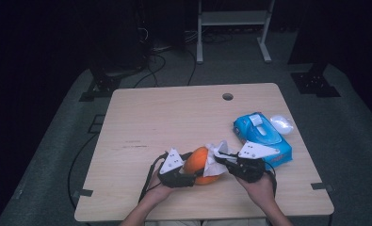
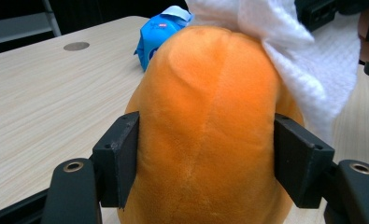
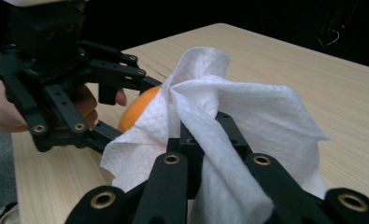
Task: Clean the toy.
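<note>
Orange plush toy (image 2: 210, 130) sits clamped between the left hand-held gripper's (image 1: 189, 178) pads, low over the worktop (image 1: 174, 117). Right hand-held gripper (image 1: 221, 158), pointing toward it, pinches a white paper towel (image 3: 229, 121) draped against the toy's top. Both hands reach in side by side.

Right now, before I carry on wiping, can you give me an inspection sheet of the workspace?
Surface: wooden table, round hole near the far edge.
Job's things: orange plush at the near edge; white wipe draped against its right side.
Clutter: blue wipes pack at right, a clear plastic piece beside it.
Grippers: left gripper clamps the plush by both sides; right gripper is shut on the wipe.
Cables: black cable trails from the left gripper; more cables on the floor beyond.
Surroundings: grey floor, white frame behind, dark room.
</note>
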Motion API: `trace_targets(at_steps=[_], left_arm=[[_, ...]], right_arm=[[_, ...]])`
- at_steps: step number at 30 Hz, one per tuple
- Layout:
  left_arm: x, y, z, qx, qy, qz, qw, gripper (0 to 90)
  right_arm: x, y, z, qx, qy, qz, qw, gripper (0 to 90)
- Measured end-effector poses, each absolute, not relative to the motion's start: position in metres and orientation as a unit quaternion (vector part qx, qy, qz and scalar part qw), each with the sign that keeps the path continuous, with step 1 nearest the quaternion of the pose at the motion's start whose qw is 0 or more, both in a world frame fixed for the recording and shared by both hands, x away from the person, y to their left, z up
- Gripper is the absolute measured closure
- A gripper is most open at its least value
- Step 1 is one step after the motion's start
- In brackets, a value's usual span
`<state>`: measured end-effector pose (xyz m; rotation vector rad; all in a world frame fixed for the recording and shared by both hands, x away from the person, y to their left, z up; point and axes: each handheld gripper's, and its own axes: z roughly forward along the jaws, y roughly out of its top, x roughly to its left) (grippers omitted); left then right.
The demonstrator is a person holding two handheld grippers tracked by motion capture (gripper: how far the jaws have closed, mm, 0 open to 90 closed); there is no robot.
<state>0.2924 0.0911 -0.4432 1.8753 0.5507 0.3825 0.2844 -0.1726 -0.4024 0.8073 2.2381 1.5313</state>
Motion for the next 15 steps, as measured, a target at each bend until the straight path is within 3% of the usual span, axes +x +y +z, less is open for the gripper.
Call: trace_targets(at_steps=[7,15], left_arm=[[0.293,0.09,-0.443,0.789,0.233,0.161,0.545,31.6],[0.29,0.085,-0.441,0.789,0.236,0.165,0.542,38.3]], right_arm=[[0.3,-0.191,-0.419,0.33,0.775,0.518,0.148,82.8],[0.279,-0.163,-0.399,0.265,0.786,0.534,0.161,82.8]])
